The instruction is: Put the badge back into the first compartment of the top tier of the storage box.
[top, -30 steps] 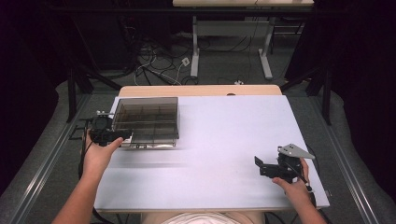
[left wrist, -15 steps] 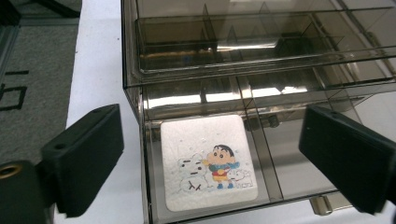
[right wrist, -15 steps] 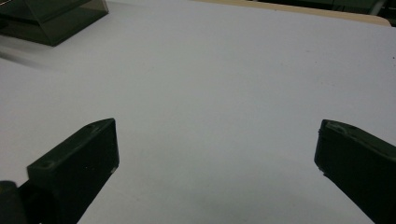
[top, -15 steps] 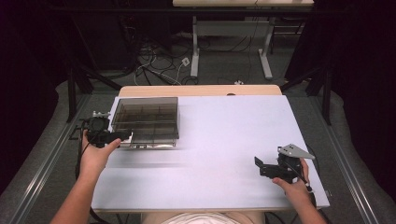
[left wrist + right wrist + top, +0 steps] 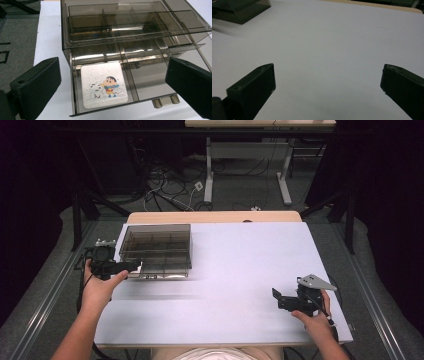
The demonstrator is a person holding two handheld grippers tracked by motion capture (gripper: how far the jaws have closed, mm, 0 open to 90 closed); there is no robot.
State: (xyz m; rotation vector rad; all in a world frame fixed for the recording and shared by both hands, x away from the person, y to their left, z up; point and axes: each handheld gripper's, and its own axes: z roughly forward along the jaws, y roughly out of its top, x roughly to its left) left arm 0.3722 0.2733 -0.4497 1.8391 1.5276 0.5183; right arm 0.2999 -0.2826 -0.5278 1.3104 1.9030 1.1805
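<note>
The left claw had just been spreading wide, nothing between its jaws, facing a smoky plastic organizer box near the tabletop's far left corner. Its open drawer held a white cartoon card. The right claw was spread, holding nothing, near the right edge.

It looked like a lab or recording room: dark curtains hung all round, loose cables lay on the grey carpet, and a white-covered desk stood before another desk's metal legs.

Both arms are bare, with no sleeves. The left gripper is black and chunky, with a black cable. The right gripper is black too, with a grey three-cornered plate on top. Its jaws are thick black blocks.
</note>
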